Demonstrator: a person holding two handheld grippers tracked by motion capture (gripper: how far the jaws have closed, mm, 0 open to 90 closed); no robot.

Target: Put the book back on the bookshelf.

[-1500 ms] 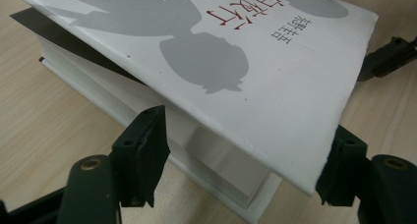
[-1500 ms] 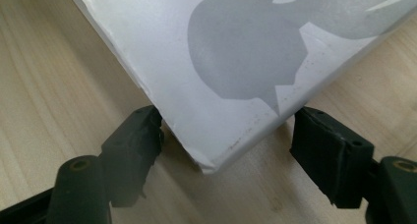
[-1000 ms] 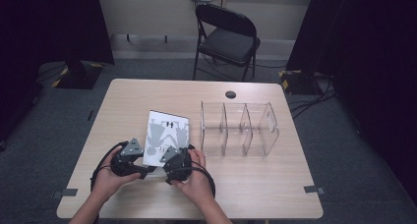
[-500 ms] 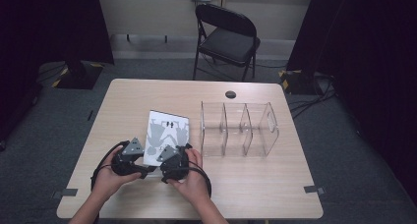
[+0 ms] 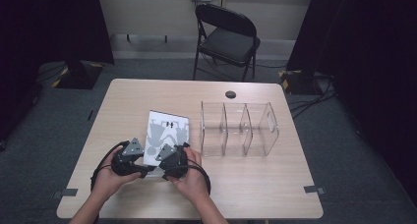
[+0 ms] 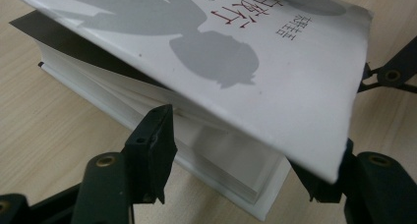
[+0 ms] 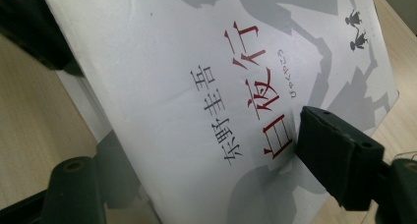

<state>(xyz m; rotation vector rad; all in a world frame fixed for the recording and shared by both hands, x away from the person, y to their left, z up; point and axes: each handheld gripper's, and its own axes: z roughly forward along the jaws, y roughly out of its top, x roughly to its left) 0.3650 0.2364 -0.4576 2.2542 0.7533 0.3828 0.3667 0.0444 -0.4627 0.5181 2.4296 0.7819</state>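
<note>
A white book with grey silhouettes and red characters lies on the table, its front cover lifted off the page block. My left gripper straddles the book's near corner. One of its fingers is against the page edges, and the cover hides the other. In its own view my left gripper has just been closing. My right gripper has the lifted cover between its jaws, which have also just been closing. One pad rests on top and the other stands off to the side.
A clear three-bay organizer stands to the right of the book. A small black disc sits near the table's far edge. A folding chair stands beyond the table. Both hands rest at the table's near edge.
</note>
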